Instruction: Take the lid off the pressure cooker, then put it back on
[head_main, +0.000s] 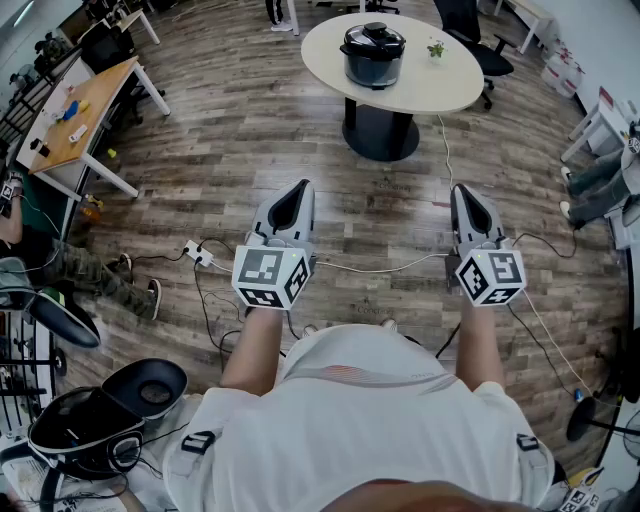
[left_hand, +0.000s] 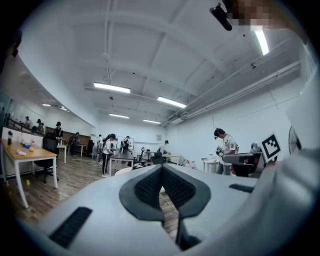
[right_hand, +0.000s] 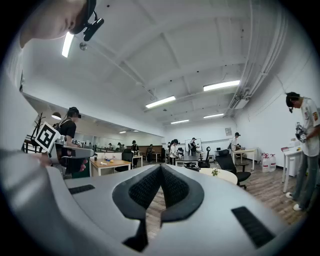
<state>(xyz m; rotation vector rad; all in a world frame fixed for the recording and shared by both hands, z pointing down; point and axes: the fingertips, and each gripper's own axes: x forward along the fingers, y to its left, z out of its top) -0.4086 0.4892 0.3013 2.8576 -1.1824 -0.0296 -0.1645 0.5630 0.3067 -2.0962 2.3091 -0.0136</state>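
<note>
A black pressure cooker (head_main: 373, 55) with its lid (head_main: 373, 37) on stands on a round cream table (head_main: 330, 62) far ahead in the head view. My left gripper (head_main: 296, 193) and right gripper (head_main: 468, 194) are held level side by side over the wooden floor, well short of the table. Both are shut with nothing between the jaws. In the left gripper view the jaws of the left gripper (left_hand: 161, 168) meet at their tips. The right gripper (right_hand: 161, 169) looks the same in its own view, with the table's edge (right_hand: 223, 174) and a small plant (right_hand: 215, 172) beyond it.
A small potted plant (head_main: 435, 49) stands on the round table next to the cooker. A black office chair (head_main: 470, 30) is behind the table. A wooden desk (head_main: 85, 110) is at the left, cables (head_main: 380, 268) and a power strip (head_main: 198, 254) lie on the floor. People stand around the room.
</note>
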